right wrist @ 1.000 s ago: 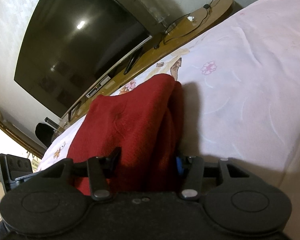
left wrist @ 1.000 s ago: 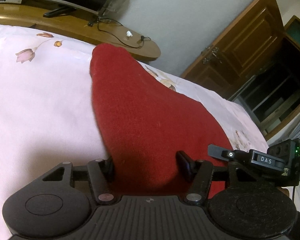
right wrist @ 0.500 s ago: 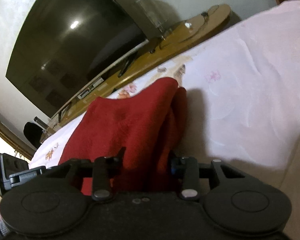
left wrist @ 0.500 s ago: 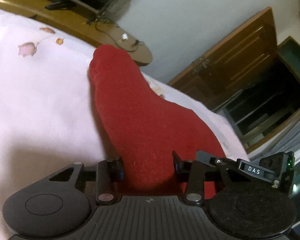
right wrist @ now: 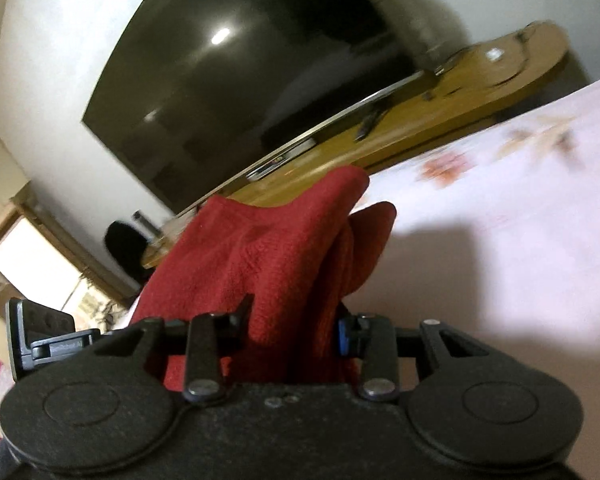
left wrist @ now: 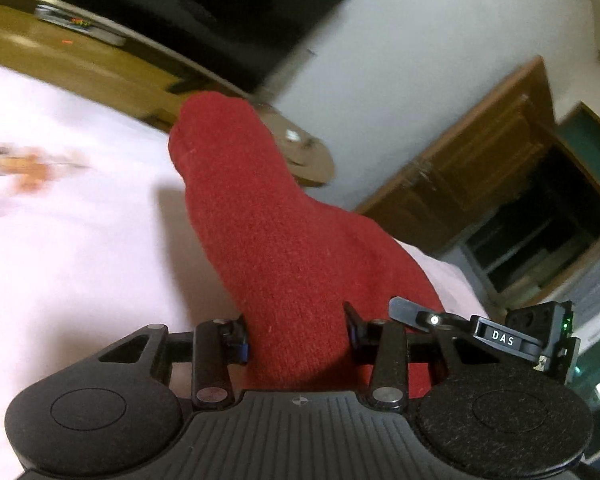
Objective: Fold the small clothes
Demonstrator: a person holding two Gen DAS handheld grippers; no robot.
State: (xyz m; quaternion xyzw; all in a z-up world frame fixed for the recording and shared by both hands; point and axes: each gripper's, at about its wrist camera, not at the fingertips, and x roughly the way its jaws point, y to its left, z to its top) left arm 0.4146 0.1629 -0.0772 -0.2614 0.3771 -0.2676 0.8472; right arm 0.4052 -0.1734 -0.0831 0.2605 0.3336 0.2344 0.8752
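A red knitted garment (left wrist: 276,240) hangs lifted off the pink flowered bedsheet (left wrist: 80,248), stretched between both grippers. My left gripper (left wrist: 296,332) is shut on one bunched edge of it, the cloth filling the gap between its pads. The other gripper's black body (left wrist: 500,336) shows at the right of this view. In the right wrist view the same red garment (right wrist: 284,256) rises in folds from my right gripper (right wrist: 294,326), which is shut on the bunched cloth. A loose flap (right wrist: 374,236) hangs to the right of the fold.
A wooden TV bench (right wrist: 440,120) with a large dark television (right wrist: 260,68) runs along the far edge of the bed. A wooden door (left wrist: 480,168) and open dark shelves (left wrist: 548,240) stand to the right. The sheet (right wrist: 520,248) lies bare to the right.
Both grippers closed tighter on the red garment, then rose and swept sideways with it. The garment has come up off the sheet, and the background is now motion-blurred.
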